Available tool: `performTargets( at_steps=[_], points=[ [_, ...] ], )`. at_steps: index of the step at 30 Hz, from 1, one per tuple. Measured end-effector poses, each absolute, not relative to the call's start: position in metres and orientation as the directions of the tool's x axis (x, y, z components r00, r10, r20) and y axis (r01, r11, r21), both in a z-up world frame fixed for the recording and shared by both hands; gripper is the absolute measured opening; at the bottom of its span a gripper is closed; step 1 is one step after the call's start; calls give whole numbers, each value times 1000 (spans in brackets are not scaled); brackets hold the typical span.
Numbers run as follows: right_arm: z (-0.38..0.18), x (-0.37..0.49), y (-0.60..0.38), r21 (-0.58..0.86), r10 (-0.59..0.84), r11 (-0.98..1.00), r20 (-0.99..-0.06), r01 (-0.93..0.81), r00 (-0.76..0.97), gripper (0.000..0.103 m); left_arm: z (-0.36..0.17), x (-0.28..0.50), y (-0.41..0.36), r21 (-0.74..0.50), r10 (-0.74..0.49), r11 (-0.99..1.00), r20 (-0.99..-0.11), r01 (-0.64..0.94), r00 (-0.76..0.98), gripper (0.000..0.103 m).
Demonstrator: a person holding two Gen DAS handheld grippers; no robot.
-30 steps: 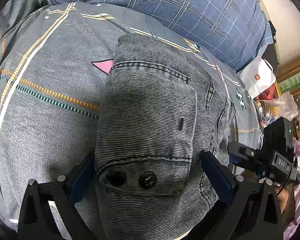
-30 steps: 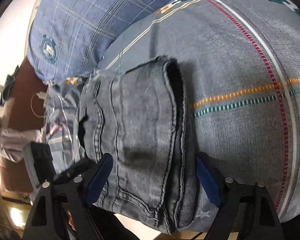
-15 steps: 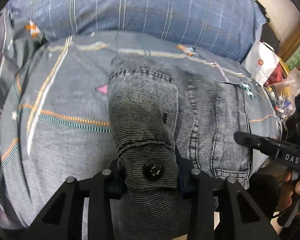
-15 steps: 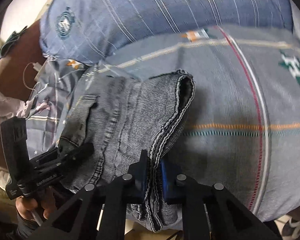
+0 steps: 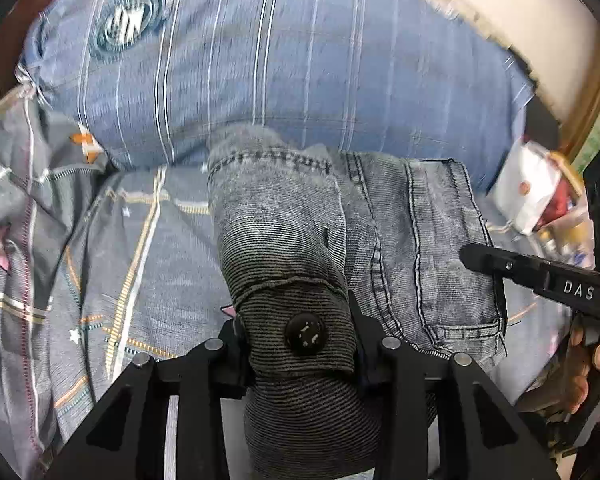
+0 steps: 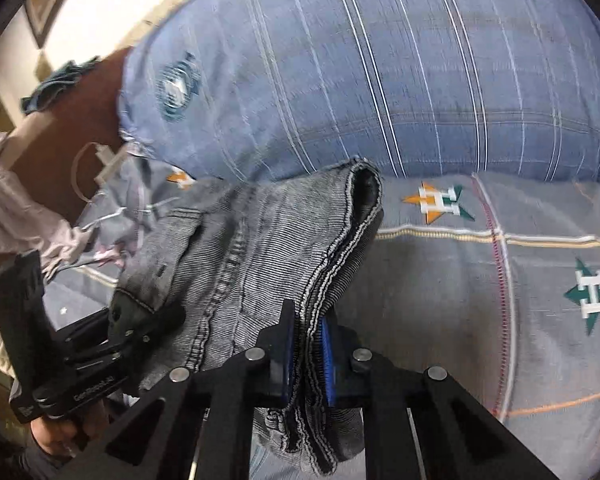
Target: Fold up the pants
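Left wrist view: left gripper [image 5: 300,344], jaws clamped on the buttoned corner of the grey denim pants [image 5: 400,240]; a second ago they stood wide to either side of that corner, and they have just been closing, with the cloth now bunched between them around one dark button [image 5: 305,334]. Right wrist view: right gripper [image 6: 306,356], blue pads nearly together, pinched on the thick stitched edge of the same garment; those jaws too have just been closing from a wide straddle onto the cloth. Garment: folded bundle, formerly flat on the grey patterned bedsheet [image 6: 460,300], now raised at both held corners, its near edge off the sheet and its far part hanging toward the blue striped pillow [image 5: 280,80]. Far right, left wrist view: white bag [image 5: 528,196] and clutter beside the bed. Assessment: both grasps appear secure and the lift is under way; the bundle seems ready to be carried over for a further fold or set aside, though the thick left-hand wad could slip.
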State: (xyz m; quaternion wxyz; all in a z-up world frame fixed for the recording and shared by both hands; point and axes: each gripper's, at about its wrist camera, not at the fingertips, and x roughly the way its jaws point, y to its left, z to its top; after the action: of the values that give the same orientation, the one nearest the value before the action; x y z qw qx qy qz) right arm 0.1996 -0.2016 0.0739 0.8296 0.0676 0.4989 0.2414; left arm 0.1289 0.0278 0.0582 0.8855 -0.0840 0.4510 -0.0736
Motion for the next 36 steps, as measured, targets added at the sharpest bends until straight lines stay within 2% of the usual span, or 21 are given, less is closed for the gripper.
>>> performTargets(
  at_steps=[1,2,3,4,5,9,12,13,15,18,20,24,26,28,31,32,34,36],
  points=[
    [58,206,-199,361,466,875,-809,-324,357,13,45,135,27,-218,-204,975,-805,43,557,42],
    [40,210,-199,361,452,882,-830,-303,328,13,24,143,28,-223,-200,975,-835,18,512,50],
    [15,215,-197,334,405,905,-867,-265,289,18,8,148,28,-220,-196,975,-861,5,469,56],
    [0,215,-195,287,354,923,-893,-255,276,21,-10,152,29,-205,-180,979,-889,-14,421,73],
    [-11,212,-193,253,326,930,-904,-267,278,25,-21,151,32,-203,-169,979,-889,-34,425,82],
    [16,194,-193,198,299,938,-875,-283,381,27,-2,130,45,-245,-202,969,-847,-25,491,83],
    [48,169,-189,211,351,922,-807,-324,475,28,30,103,52,-249,-200,968,-774,2,601,84],
    [50,163,-188,210,359,919,-798,-335,485,28,35,95,53,-237,-185,971,-757,0,627,87],
    [40,150,-181,198,358,915,-801,-352,480,28,30,84,55,-179,-112,983,-761,-41,639,89],
    [-16,147,-169,72,231,925,-885,-372,403,30,-13,97,42,-60,-33,998,-855,-36,518,91],
    [-8,138,-168,20,205,926,-864,-376,459,31,-15,94,39,-49,-20,998,-836,-39,548,92],
    [24,124,-178,52,239,932,-831,-359,502,32,14,79,30,-1,10,1000,-809,-19,587,91],
    [34,116,-184,82,259,940,-804,-332,535,39,25,69,27,24,30,1000,-783,-18,622,91],
    [43,100,-192,111,275,947,-768,-303,578,68,37,56,24,32,38,999,-766,-22,642,91],
    [52,77,-193,106,271,952,-728,-288,629,79,49,38,18,43,61,998,-746,-44,663,91],
    [52,72,-193,100,264,954,-727,-283,634,82,51,36,17,45,67,998,-741,-50,668,91],
    [51,58,-194,88,251,957,-726,-275,640,95,48,35,17,45,75,997,-740,-62,668,91],
    [47,50,-193,73,243,957,-735,-282,633,101,47,33,17,45,80,997,-741,-69,667,91]
  ],
)
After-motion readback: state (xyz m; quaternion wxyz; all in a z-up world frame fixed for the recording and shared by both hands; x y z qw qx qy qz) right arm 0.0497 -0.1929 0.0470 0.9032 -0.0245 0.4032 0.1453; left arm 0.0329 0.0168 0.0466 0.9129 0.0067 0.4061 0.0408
